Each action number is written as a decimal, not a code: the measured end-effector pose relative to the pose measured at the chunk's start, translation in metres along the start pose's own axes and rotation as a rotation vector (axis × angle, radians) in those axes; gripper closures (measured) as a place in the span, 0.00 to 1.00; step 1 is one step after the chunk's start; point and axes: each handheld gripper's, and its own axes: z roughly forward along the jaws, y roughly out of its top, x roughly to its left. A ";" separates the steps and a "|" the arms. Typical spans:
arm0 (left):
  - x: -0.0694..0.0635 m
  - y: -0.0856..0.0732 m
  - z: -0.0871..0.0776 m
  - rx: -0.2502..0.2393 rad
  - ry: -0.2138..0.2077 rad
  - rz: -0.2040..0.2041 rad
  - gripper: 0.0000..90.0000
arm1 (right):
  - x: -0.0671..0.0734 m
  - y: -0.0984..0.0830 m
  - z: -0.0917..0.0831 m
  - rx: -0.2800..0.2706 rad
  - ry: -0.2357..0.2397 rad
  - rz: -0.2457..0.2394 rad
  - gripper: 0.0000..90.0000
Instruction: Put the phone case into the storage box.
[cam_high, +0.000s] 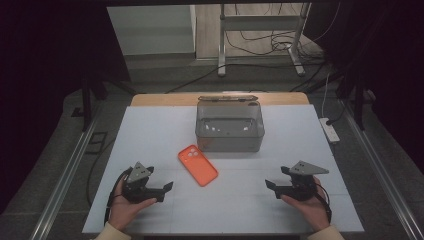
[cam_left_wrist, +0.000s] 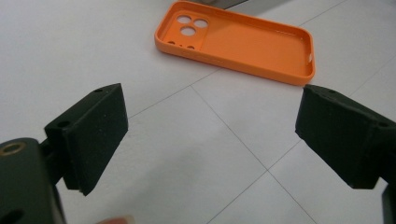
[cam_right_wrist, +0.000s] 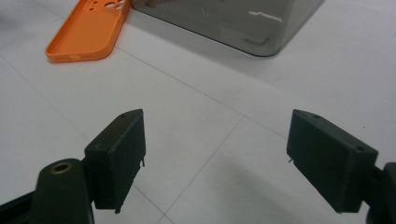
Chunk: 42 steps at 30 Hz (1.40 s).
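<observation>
My left gripper (cam_high: 161, 188) rested low over the white tabletop (cam_high: 150, 130), held in my left hand (cam_high: 127, 205), and its fingers (cam_left_wrist: 95, 135) stood wide apart with nothing between them. Ahead of those fingers, a little to the right in the left gripper view, lay the orange phone case (cam_left_wrist: 240, 39), flat on the tabletop with its hollow side up and its camera cut-outs at the far left end. It was near the fingers but not touching them; bare tabletop and its thin seam lines ran between.

My right gripper (cam_high: 276, 187) sat in my right hand (cam_high: 310, 202) at the other side, well apart from the left one, and its fingers (cam_right_wrist: 119, 156) were also spread open and held nothing. In the right gripper view the orange phone case (cam_right_wrist: 86, 30) lay far ahead and off to the left of those fingers, and the grey translucent box (cam_right_wrist: 233, 21) stood ahead of them, beyond the case, its near corner just right of the middle.

From the high view, the phone case (cam_high: 198, 165) lay at a slant between my two pairs of fingers and farther out than both, closer to the left pair. The box (cam_high: 229, 125) stood just beyond the case, open at the top, with its lid (cam_high: 227, 98) at its far edge.
</observation>
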 end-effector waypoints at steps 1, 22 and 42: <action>0.000 0.000 0.000 0.000 0.000 0.000 0.10 | 0.000 0.000 0.000 -0.002 -0.001 0.002 0.23; -0.003 0.002 0.000 -0.001 -0.008 0.008 0.11 | 0.002 0.007 0.004 -0.003 0.007 -0.010 0.23; -0.001 0.005 0.004 -0.008 -0.018 -0.022 0.11 | -0.004 0.009 0.009 0.009 0.013 -0.021 0.23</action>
